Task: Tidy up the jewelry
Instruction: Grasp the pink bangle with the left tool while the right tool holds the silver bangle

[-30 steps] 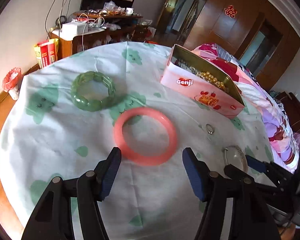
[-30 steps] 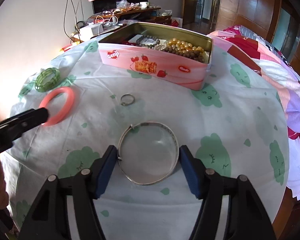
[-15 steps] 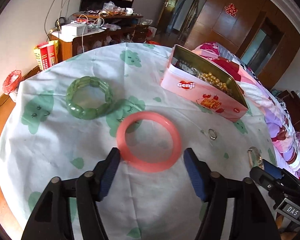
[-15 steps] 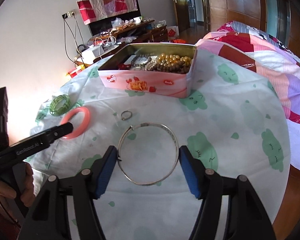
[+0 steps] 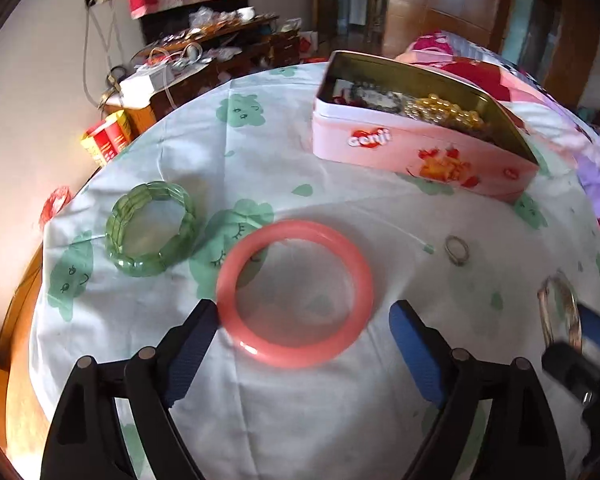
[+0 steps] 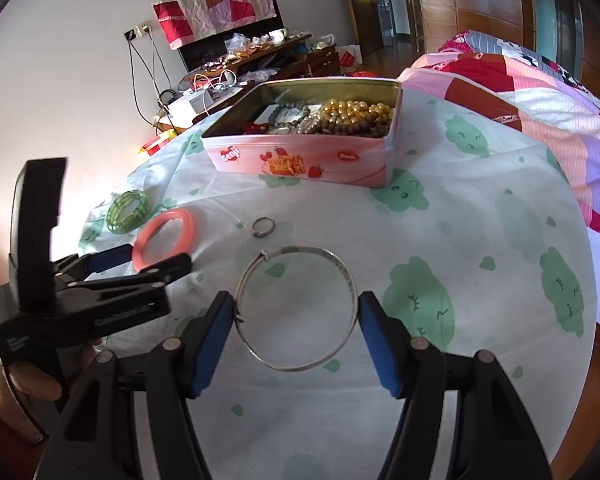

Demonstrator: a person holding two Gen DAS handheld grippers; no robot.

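A pink bangle [image 5: 296,292] lies on the tablecloth between the open fingers of my left gripper [image 5: 304,328]; it also shows in the right wrist view [image 6: 165,238]. A thin silver bangle [image 6: 296,308] lies between the open fingers of my right gripper [image 6: 296,328]. A green bead bracelet [image 5: 150,228] lies left of the pink bangle. A small ring [image 6: 263,226] lies beyond the silver bangle. A pink tin [image 6: 300,160] holds bead strings at the far side.
The round table [image 6: 480,220] carries a white cloth with green prints. A bed with a patchwork quilt [image 6: 540,80] stands to the right. A cluttered wooden cabinet [image 5: 204,60] stands behind. My left gripper [image 6: 140,264] sits close to the silver bangle's left.
My left gripper has swung right and closed in on the pink bangle. My right gripper has pulled back and risen a little; the silver bangle stays between its fingers.
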